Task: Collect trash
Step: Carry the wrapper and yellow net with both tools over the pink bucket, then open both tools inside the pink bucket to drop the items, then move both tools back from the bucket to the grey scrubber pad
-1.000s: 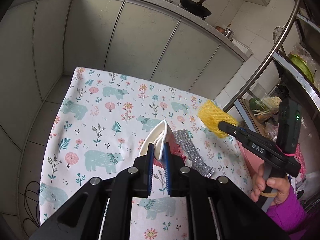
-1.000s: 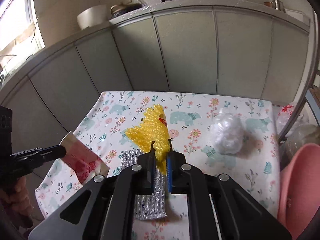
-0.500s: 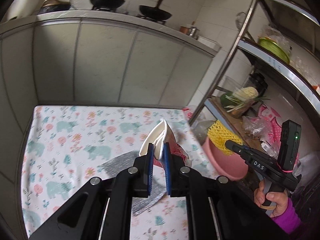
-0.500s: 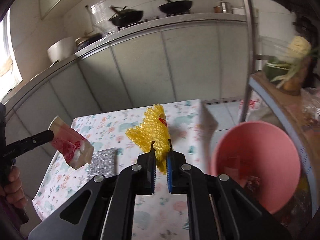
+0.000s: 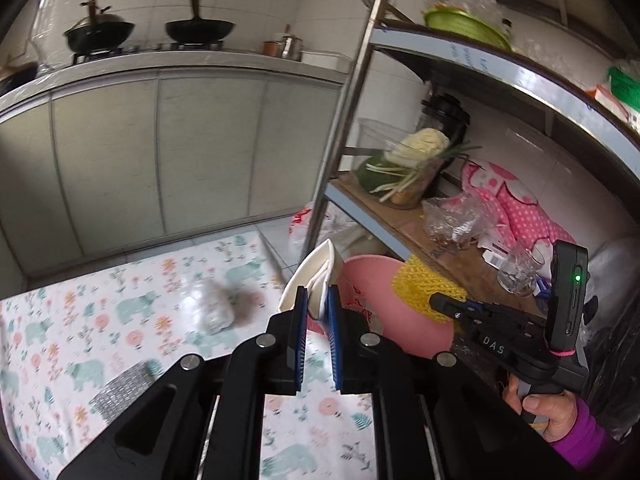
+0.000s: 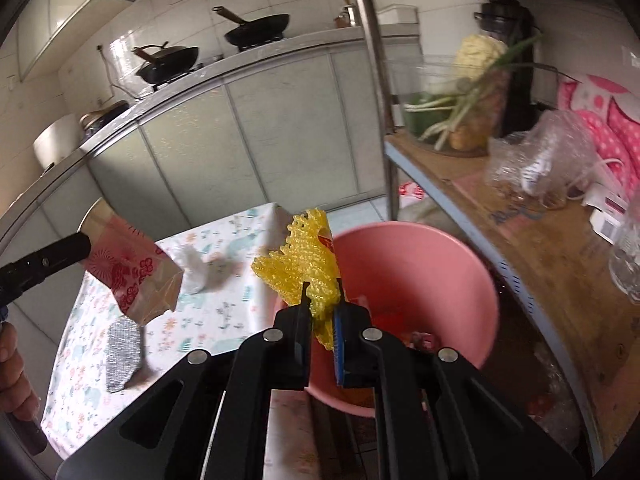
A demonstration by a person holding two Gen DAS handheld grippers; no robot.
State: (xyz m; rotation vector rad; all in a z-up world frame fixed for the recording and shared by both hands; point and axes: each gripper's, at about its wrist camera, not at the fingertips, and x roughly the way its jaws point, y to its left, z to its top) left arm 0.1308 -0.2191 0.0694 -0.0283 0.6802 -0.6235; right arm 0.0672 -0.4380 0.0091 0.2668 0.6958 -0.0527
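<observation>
My left gripper (image 5: 318, 300) is shut on a flattened paper cup (image 5: 316, 268), white inside and red-patterned outside, held above the table's right edge just left of the pink bin (image 5: 404, 332). In the right wrist view the same cup (image 6: 128, 276) hangs over the floral table (image 6: 208, 320). My right gripper (image 6: 322, 300) is shut on a yellow foam net (image 6: 308, 260) over the near left rim of the bin (image 6: 440, 280). In the left wrist view the net (image 5: 424, 288) sits over the bin's right rim.
A crumpled clear plastic wrap (image 5: 216, 308) and a silver pouch (image 5: 120, 388) lie on the floral tablecloth (image 5: 80, 320). A metal shelf rack (image 6: 520, 216) with vegetables, bags and a glass stands right behind the bin. Kitchen cabinets (image 5: 160, 152) line the back.
Both grippers have swung right from over the table toward the pink bin, each still holding its item. The bin now fills much of the right wrist view.
</observation>
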